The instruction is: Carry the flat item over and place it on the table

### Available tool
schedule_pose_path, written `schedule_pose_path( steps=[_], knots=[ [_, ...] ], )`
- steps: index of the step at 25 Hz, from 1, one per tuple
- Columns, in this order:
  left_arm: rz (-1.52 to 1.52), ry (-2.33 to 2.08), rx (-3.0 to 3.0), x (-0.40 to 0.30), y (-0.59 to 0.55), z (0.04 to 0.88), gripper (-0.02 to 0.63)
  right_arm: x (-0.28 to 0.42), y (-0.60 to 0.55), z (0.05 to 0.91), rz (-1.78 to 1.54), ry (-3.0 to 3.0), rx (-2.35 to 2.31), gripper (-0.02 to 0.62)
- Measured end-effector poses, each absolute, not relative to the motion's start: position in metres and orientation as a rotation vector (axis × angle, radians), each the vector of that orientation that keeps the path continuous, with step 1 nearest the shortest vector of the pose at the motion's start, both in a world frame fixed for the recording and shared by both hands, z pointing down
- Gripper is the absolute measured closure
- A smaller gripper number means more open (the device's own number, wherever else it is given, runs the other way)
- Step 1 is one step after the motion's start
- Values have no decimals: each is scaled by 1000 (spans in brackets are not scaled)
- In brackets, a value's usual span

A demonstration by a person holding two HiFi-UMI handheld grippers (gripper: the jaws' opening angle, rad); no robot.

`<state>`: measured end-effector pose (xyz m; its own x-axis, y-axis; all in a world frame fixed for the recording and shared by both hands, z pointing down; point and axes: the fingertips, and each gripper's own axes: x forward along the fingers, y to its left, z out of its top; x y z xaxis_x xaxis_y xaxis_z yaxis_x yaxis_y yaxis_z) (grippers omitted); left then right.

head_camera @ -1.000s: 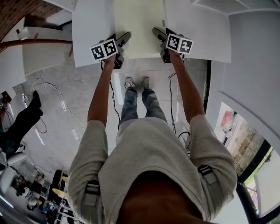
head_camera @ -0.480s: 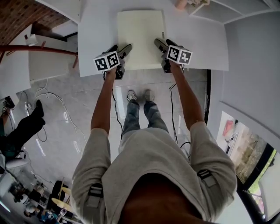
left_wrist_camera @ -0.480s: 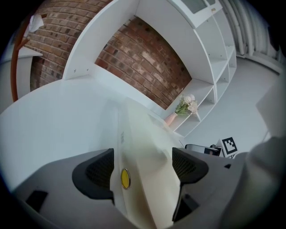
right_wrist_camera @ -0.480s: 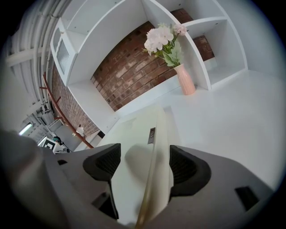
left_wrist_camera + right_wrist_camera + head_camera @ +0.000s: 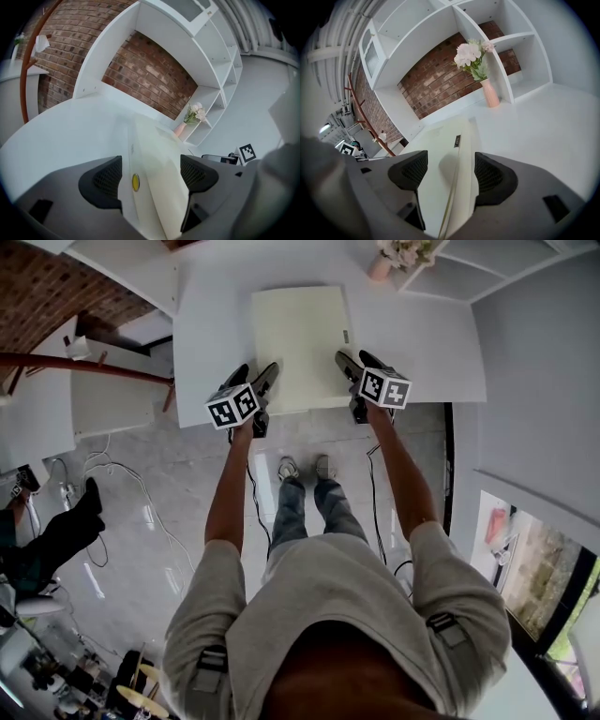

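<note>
Cream flat panel [image 5: 300, 343] lying flat on white table [image 5: 422, 343]; long axis running away from person, near short edge sitting at table's front edge. Left gripper [image 5: 258, 371] straddling near-left corner, jaws standing wide, pads clear of panel. Right gripper [image 5: 354, 359] straddling near-right corner; jaws likewise apart, not pressing.

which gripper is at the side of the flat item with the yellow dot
The left gripper: the yellow dot sits on the flat item between its jaws; the right gripper faces a dark label instead.
</note>
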<state>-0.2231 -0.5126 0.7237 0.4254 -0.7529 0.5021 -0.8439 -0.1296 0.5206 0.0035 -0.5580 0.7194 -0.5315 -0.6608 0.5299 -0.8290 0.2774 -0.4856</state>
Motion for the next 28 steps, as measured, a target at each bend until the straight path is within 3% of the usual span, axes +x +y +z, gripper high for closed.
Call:
schedule_pose_path(
  steps=[4,6,8,11,15,28],
  knots=[
    [155,-1407,1947,-225,-505,715,236,7,-548,713,1014,-2370,1396,365],
    [158,-1431,1971,-223,-502,709,363,11,-545,709,977,-2372,1417,446],
    [158,-1461,1979,-223,-498,705,442,15,-540,707,933,-2362,1427,497],
    [176,-1489,1977,-222,-491,704,510,21,-534,704,886,-2352,1443,566],
    [178,-1498,1996,-222,-484,701,574,21,-524,702,869,-2364,1431,569],
    [206,-1534,2196,-208,-453,624,584,9,-486,628,586,-2496,1357,569]
  ],
)
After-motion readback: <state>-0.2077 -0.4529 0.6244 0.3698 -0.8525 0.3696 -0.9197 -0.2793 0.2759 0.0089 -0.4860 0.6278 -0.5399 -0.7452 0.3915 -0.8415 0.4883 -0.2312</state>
